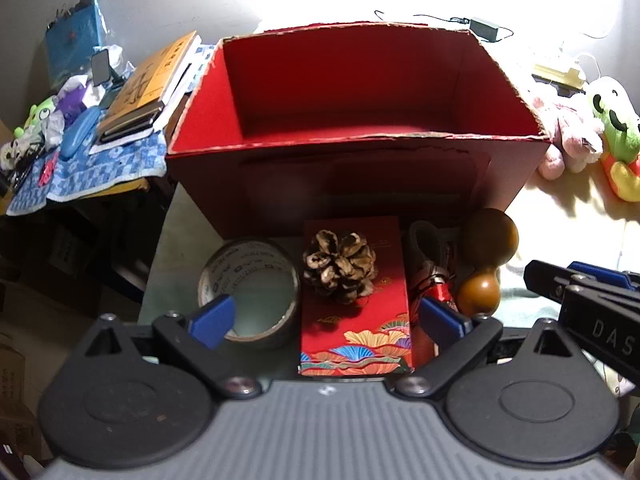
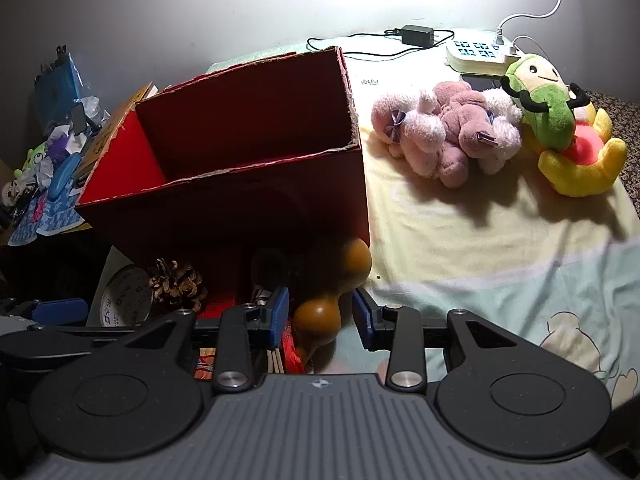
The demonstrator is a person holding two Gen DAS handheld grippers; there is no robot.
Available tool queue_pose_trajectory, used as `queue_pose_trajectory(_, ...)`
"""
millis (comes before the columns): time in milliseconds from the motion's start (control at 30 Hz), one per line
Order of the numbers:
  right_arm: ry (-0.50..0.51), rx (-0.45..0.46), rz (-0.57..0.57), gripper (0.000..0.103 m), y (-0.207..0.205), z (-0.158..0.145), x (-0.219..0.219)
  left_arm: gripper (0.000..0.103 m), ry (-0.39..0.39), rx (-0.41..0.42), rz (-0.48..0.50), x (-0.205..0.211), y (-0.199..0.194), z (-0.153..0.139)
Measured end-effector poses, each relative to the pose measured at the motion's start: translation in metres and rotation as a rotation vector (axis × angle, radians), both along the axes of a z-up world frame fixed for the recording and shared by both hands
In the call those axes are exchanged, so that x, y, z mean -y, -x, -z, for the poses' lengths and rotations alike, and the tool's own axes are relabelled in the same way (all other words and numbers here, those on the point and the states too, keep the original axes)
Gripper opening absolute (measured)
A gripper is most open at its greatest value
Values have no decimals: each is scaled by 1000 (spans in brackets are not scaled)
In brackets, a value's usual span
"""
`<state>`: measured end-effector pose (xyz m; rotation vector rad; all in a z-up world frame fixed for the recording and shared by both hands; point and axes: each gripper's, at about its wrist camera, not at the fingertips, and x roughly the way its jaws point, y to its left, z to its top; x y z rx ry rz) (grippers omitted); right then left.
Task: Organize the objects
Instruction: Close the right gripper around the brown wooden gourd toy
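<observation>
An open red cardboard box [image 1: 360,152] [image 2: 224,216] stands empty on the bed sheet. In front of it lie a tape roll [image 1: 248,280] [image 2: 124,300], a pine cone [image 1: 340,266] [image 2: 176,284] on a flat red patterned packet [image 1: 356,340], a small red item [image 1: 438,284] and a brown gourd [image 1: 490,240] [image 2: 352,264]. My left gripper [image 1: 328,320] is open wide, hanging over the packet and cone without touching them. My right gripper [image 2: 320,312] is open around the gourd's small bulb, with a gap at the right pad [image 2: 360,316].
Pink plush toys [image 2: 448,132] and a green and yellow plush [image 2: 560,128] lie on the sheet right of the box. A power strip [image 2: 480,54] and an adapter [image 2: 418,35] sit by the wall. A cluttered side table with books [image 1: 148,88] stands on the left.
</observation>
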<state>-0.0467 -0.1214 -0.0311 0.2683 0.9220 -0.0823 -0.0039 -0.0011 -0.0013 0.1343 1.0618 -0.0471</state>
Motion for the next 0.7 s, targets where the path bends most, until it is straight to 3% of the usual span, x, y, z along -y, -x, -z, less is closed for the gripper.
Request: queue_pose_trajectory(700, -51, -51, 20, 38, -4, 10, 6, 98, 4, -37, 19, 6, -9, 8)
